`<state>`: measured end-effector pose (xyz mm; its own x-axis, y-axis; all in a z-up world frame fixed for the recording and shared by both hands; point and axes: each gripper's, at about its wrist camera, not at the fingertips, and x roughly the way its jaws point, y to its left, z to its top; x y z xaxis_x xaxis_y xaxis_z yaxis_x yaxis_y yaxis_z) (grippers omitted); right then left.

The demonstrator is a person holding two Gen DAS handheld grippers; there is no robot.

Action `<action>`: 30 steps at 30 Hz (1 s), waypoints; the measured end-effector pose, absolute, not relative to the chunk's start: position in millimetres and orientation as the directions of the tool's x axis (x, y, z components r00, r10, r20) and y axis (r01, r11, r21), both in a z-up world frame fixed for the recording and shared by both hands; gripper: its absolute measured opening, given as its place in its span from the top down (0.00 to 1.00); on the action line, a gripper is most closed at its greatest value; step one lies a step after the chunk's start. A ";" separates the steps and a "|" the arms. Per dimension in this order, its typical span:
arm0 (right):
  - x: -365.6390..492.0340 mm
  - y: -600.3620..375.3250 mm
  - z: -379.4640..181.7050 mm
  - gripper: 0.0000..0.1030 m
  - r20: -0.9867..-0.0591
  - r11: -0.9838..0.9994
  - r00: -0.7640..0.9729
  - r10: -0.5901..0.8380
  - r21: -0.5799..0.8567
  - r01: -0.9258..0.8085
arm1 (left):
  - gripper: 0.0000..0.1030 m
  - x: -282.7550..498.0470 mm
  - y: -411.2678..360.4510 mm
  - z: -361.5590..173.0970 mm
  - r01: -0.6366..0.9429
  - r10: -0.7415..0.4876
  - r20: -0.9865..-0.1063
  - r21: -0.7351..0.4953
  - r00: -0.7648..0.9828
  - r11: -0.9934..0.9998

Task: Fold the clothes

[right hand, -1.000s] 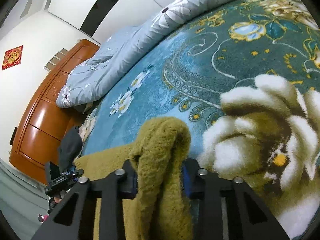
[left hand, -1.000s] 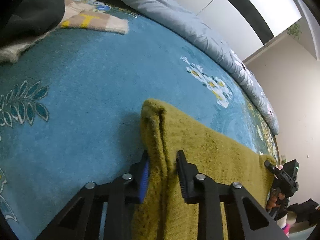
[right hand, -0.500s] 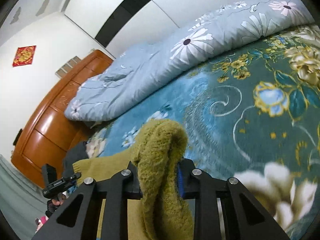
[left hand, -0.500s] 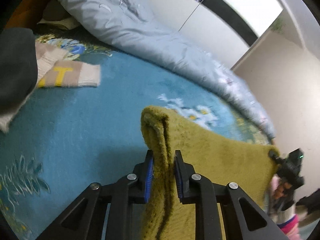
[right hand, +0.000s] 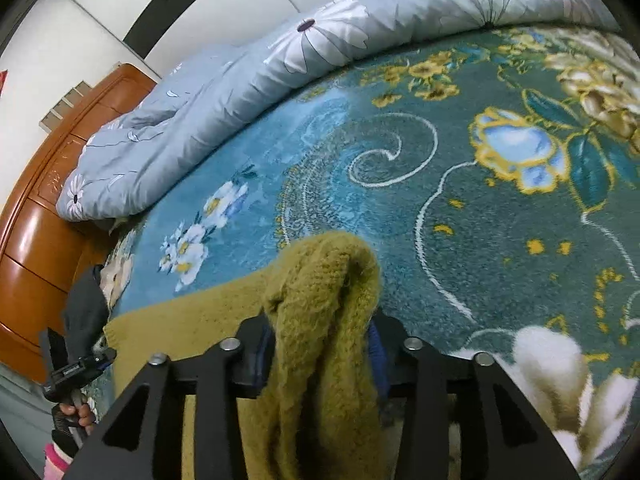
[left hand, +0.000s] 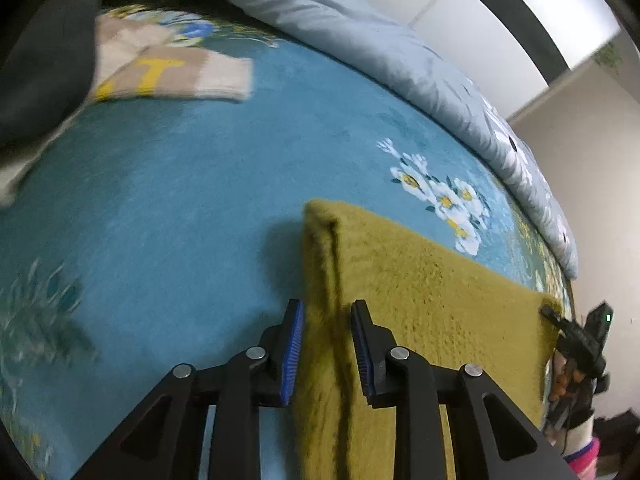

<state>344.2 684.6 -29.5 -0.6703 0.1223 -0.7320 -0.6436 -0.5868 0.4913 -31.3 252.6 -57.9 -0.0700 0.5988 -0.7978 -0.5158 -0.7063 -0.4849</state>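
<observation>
1. Nearest to us, our left gripper (left hand: 326,354) straddles a corner of the mustard-green sweater (left hand: 420,300). Its jaws are opening; the doubled edge runs between the blue pads (left hand: 292,352), and a sliver of gap shows on each side, so we judge the pinch is letting go.
2. Our right gripper (right hand: 320,348) has the other corner, a thick bunched roll of the same knit (right hand: 320,280), between its fingers. Its jaws are opening too, but the wool fills the space and hides the pads, so we cannot tell whether they press on it or not.
3. Between the two grippers the sweater's edge stretches in a straight line over the teal floral blanket (left hand: 180,200), the body of the garment trailing back under our hands. In each view the opposite gripper shows at the far corner.
4. To finish this step well, we judge that both corners should land level with each other, square to the garment's sides, before the jaws part fully. We should lower first, release second, and draw straight back so the fluffy knit does not snag on the pads and drag the fold askew. The bunched right corner likely needs flattening once it is down.
5. Farther off, a beige knit with yellow lettering (left hand: 172,72) lies beside a dark garment (left hand: 44,64), well apart from our work.
6. Beyond, the pale-blue flowered duvet (right hand: 248,80) is heaped along the far edge, against the wooden headboard (right hand: 44,220).
</observation>
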 end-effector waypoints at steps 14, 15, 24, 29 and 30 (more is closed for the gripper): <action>448.4 581.0 -25.6 0.44 -0.662 -0.565 -0.743 0.097 0.578 -0.589 | 0.69 78.4 178.9 -60.6 -0.384 0.741 -0.670 -0.676 -0.034 -0.629; 450.0 575.8 -30.5 0.44 -0.663 -0.561 -0.744 0.086 0.585 -0.586 | 0.69 82.6 177.2 -60.7 -0.378 0.743 -0.668 -0.679 -0.037 -0.630; 462.8 554.4 -50.8 0.44 -0.622 -0.498 -0.779 0.075 0.654 -0.570 | 0.58 104.2 178.3 -67.9 -0.358 0.760 -0.650 -0.711 0.008 -0.605; 461.0 553.1 -50.1 0.44 -0.621 -0.491 -0.780 0.073 0.659 -0.570 | 0.63 111.1 197.6 -81.2 -0.344 0.758 -0.652 -0.714 0.010 -0.610; 461.6 553.2 -49.9 0.44 -0.620 -0.488 -0.781 0.072 0.661 -0.570 | 0.68 112.9 195.5 -80.8 -0.347 0.756 -0.654 -0.706 -0.012 -0.617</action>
